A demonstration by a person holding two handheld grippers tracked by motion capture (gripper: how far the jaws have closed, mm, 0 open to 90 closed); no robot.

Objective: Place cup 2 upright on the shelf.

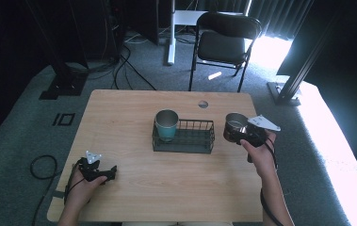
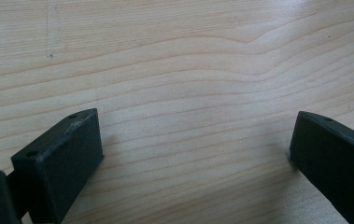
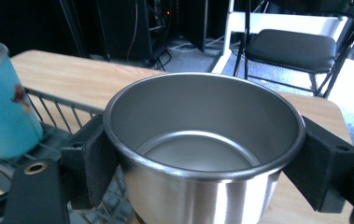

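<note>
High view: right hand-held gripper (image 1: 240, 133) clamps steel cup (image 1: 234, 126) beside wire basket (image 1: 183, 141).

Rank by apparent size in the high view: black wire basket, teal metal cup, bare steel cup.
1. Black wire basket, clearly largest.
2. Teal metal cup and bare steel cup in the right gripper: too alike to rank.

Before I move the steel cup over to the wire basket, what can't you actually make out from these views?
- Steel cup: its base, cut off by the right gripper view's bottom edge; whether it clears the table is unclear.
- Right tongs: jaw contact, too small in the high view.
- Wire basket: floor under the teal cup, hidden by that cup.
- Left tongs: bodies cut off by the left gripper view's edges.
</note>
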